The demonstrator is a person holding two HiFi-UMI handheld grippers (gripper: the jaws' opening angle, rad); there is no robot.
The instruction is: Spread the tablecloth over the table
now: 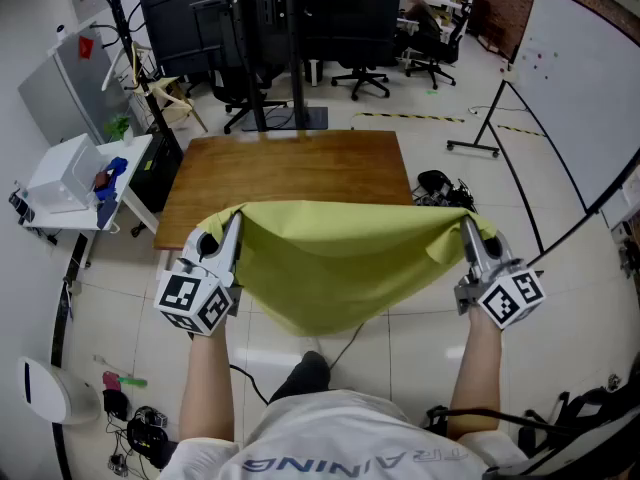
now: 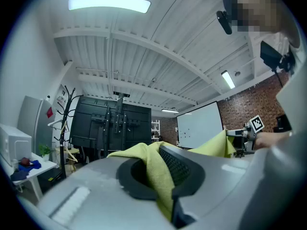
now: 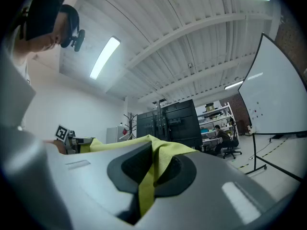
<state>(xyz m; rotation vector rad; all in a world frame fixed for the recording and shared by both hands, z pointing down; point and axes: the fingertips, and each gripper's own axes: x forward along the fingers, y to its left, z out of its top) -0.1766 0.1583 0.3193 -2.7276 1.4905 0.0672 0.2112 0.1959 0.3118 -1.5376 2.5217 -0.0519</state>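
Cloth held up at the table's near side

The left gripper [image 1: 236, 224] and right gripper [image 1: 467, 228] each clench a top corner of the yellow-green cloth [image 1: 330, 263]. It stretches between them and sags in the middle, and in the head view it overlaps the near edge of the wooden table [image 1: 290, 168].

The only lettering I can read is on my own shirt [image 1: 350, 458], upside down at the bottom of the head view; it seems to spell "TRAINING"; my left gripper [image 1: 236, 220] and right gripper [image 1: 466, 222] carry black-and-white square markers [image 1: 195, 301], patterns and no words; the marks on the whiteboard [image 1: 585, 98] and the red tag [image 1: 86, 44] are too small to read
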